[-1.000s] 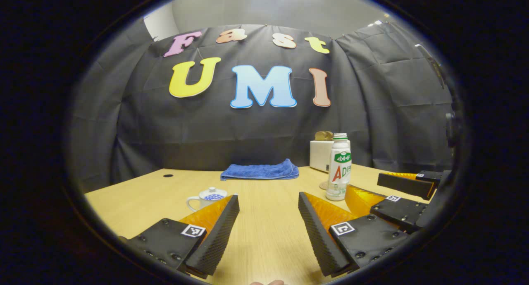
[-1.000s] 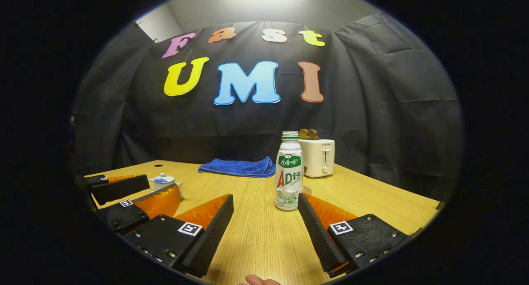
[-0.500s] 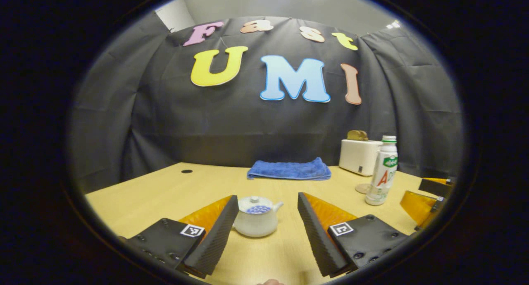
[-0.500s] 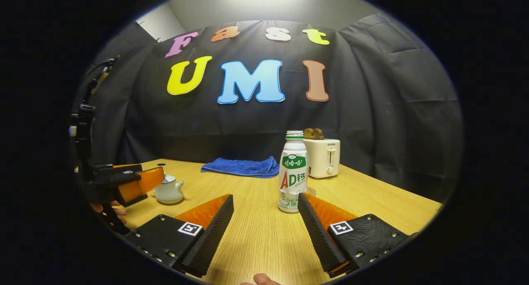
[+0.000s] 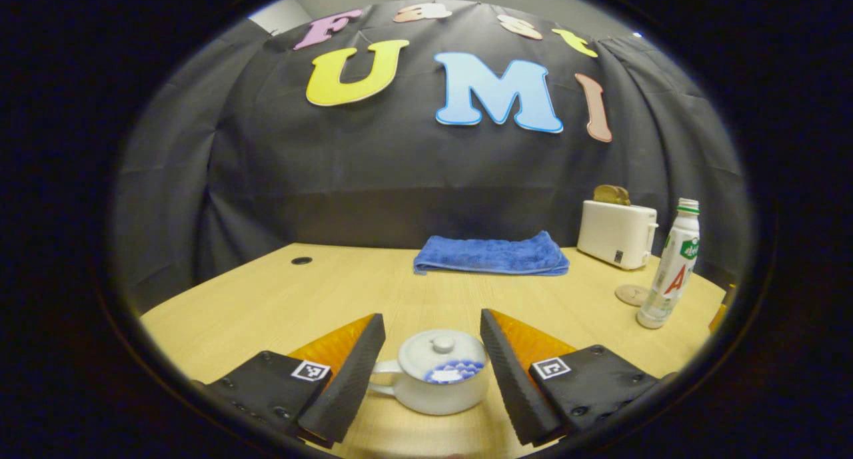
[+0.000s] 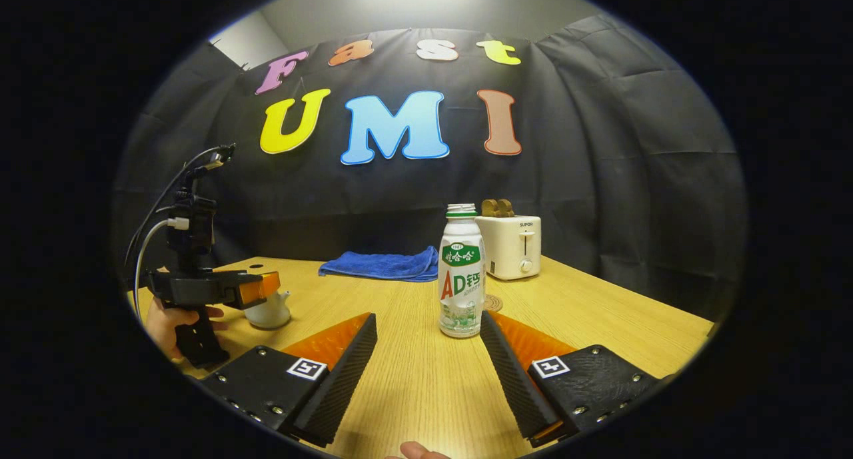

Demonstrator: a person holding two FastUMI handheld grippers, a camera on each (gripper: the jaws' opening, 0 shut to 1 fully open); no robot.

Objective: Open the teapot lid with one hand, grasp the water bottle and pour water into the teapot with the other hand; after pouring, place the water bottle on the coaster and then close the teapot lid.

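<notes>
The left tool (image 5: 432,352) has its fingers spread apart on either side of the teapot (image 5: 436,372), which stands on the bench (image 5: 266,306) with its lid (image 5: 441,346) on. In the left gripper view the teapot sits between the two fingers, its handle toward the left finger; whether either finger touches it cannot be told. In the right gripper view the left tool (image 6: 250,289) is level with the top of the teapot (image 6: 268,310), held by a hand (image 6: 170,319) at the bench's left edge.

The right tool (image 6: 428,352) is also spread apart and grips nothing. The water bottle (image 6: 461,272) stands upright on the bench just beyond its fingertips, close to the right finger and to the right of the teapot, well apart from it. The round coaster (image 6: 492,304) lies flat just behind the bottle. Farther back than the teapot, a folded blue towel (image 5: 492,254) lies near the wall, and a white toaster (image 5: 617,232) with bread in its slots stands right of the towel, behind the bottle (image 5: 670,266) and coaster (image 5: 632,294).
</notes>
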